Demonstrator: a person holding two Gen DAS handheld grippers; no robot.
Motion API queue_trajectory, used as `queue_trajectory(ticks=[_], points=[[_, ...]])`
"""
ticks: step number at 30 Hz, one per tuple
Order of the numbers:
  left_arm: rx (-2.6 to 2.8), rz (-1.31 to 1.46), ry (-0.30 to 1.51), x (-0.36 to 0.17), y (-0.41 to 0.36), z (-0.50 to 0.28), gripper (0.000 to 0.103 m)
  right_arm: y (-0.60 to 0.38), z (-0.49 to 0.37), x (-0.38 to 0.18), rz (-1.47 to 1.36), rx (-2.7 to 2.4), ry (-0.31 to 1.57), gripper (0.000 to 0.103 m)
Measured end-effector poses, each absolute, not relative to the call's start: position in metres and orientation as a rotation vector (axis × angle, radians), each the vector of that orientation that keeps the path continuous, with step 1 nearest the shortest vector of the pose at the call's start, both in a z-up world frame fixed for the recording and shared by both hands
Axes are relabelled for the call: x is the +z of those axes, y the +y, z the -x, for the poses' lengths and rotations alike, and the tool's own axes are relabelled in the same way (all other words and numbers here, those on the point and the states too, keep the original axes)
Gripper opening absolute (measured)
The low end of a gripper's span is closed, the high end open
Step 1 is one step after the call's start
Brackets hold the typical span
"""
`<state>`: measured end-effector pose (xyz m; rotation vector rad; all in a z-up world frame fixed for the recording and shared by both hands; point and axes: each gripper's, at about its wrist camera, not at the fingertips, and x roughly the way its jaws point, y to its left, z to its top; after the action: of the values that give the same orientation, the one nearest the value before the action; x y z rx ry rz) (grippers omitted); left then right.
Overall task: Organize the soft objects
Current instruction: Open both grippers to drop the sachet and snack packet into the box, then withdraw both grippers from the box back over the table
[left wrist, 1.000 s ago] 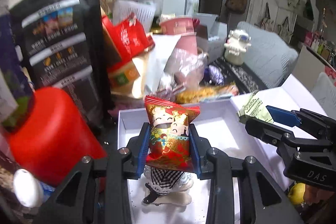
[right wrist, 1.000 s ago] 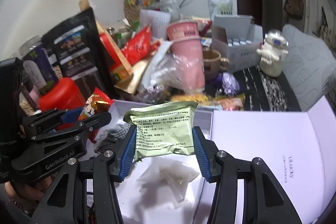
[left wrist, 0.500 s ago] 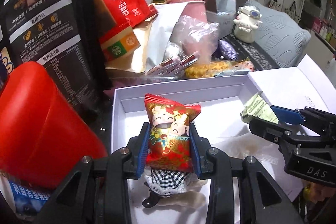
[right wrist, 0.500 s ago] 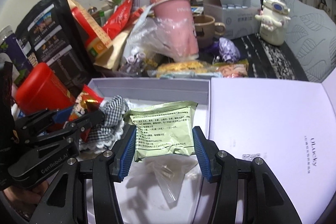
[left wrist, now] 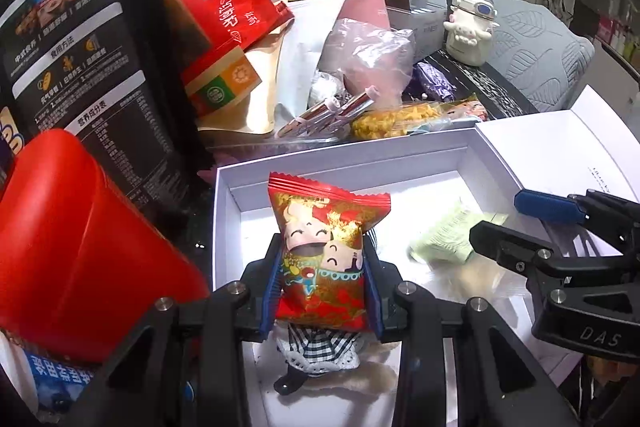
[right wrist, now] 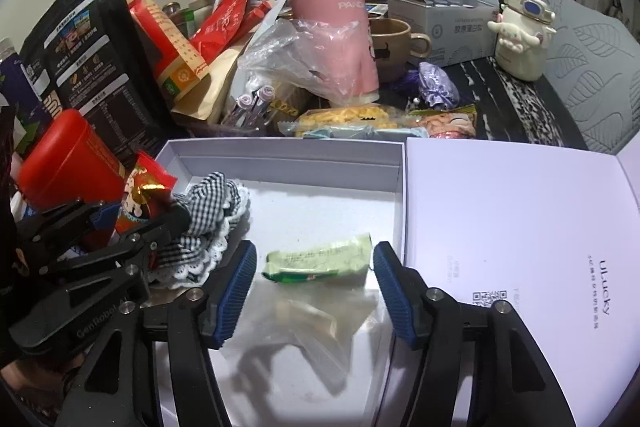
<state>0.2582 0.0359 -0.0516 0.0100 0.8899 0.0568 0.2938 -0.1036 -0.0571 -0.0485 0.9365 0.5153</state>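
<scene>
White card makes the box [left wrist: 224,227] in my left view. My left claw [left wrist: 322,281] is squeezed tight on a red bag [left wrist: 326,251] over the box. A checked cloth [left wrist: 320,347] lies in the box under it. A green packet [left wrist: 444,243] lies further right in the box, near my right claw [left wrist: 516,223].

In my right view the right claw [right wrist: 316,279] has just been opening. Its pads stand apart and do not touch the green packet [right wrist: 320,259], which lies on the box [right wrist: 280,155] floor between them. The cloth [right wrist: 208,223] sits in the left part. The lid [right wrist: 500,227] lies open beside it.
</scene>
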Motion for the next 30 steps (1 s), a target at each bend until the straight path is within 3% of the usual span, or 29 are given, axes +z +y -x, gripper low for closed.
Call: queue_trajectory(ticks=[4, 30], points=[[0.057, -0.013, 0.889, -0.046, 0.035, -0.257, 0.036, -0.106, -0.290, -0.048, 0.051, 0.504, 0.912, 0.068], [0.064, -0.008, 0.771, 0.029, 0.018, -0.188, 0.039, -0.140, -0.216, 0.036, 0.030, 0.385, 0.748, 0.068]])
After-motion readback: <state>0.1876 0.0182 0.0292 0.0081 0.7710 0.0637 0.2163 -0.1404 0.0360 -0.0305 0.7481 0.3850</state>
